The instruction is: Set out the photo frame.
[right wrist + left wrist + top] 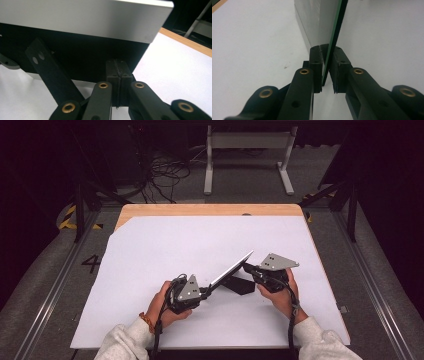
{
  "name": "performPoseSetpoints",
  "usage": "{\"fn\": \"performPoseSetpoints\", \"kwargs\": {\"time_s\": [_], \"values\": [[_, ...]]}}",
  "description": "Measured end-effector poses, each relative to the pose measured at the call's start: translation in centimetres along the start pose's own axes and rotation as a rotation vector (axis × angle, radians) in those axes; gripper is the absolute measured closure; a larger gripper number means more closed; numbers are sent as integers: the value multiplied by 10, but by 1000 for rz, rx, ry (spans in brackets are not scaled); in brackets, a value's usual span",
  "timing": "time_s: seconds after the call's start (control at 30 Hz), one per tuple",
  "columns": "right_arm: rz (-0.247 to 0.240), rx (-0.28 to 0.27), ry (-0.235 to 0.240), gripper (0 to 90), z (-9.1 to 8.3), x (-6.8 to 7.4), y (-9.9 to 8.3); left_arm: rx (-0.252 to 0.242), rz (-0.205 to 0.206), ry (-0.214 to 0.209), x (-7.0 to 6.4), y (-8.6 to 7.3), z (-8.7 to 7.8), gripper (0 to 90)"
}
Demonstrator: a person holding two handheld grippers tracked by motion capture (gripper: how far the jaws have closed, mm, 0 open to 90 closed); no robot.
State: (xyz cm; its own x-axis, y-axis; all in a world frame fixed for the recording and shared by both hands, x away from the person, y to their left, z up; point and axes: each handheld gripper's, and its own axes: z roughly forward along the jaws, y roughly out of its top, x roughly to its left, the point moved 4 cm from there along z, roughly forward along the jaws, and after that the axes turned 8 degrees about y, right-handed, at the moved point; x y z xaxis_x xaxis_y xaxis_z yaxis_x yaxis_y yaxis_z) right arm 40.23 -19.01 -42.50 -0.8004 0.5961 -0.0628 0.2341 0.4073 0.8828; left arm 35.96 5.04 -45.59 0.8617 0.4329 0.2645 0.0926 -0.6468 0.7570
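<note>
The person is propping a picture frame [231, 269] up near the middle of the white table cover [150, 250], tilted on its black stand leg [50, 72]. The left gripper [325, 72] is pinching the frame's thin lower edge between its jaws, while the right gripper [116, 75] is sitting clenched with nothing between its jaws, just behind the frame's back. The sensible course appears to be steadying that edge — gently — while the right gripper nudges the leg outward until the frame stands alone.

Left black two-jaw tool [206, 291] low near worktop, jaws pinched on thin edge; right black two-jaw tool [246, 267] angled leftward, jaws pressed fully together; both forearms in pale sleeves enter from below
</note>
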Motion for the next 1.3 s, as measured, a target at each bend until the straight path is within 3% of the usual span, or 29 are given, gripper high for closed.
{"fn": "performPoseSetpoints", "kwargs": {"time_s": [0.33,0.47,0.7,1.3], "values": [[-6,-5,7,900,4,4,4,-9,15,-25,-8,5,3,769],[-42,-3,-3,900,5,11,7,-16,17,-25,-10,6,4,760],[-39,-2,16,900,5,14,8,-17,21,-16,-12,9,7,749],[-13,-14,0,900,8,3,10,-40,0,-15,-17,20,21,703]]}}
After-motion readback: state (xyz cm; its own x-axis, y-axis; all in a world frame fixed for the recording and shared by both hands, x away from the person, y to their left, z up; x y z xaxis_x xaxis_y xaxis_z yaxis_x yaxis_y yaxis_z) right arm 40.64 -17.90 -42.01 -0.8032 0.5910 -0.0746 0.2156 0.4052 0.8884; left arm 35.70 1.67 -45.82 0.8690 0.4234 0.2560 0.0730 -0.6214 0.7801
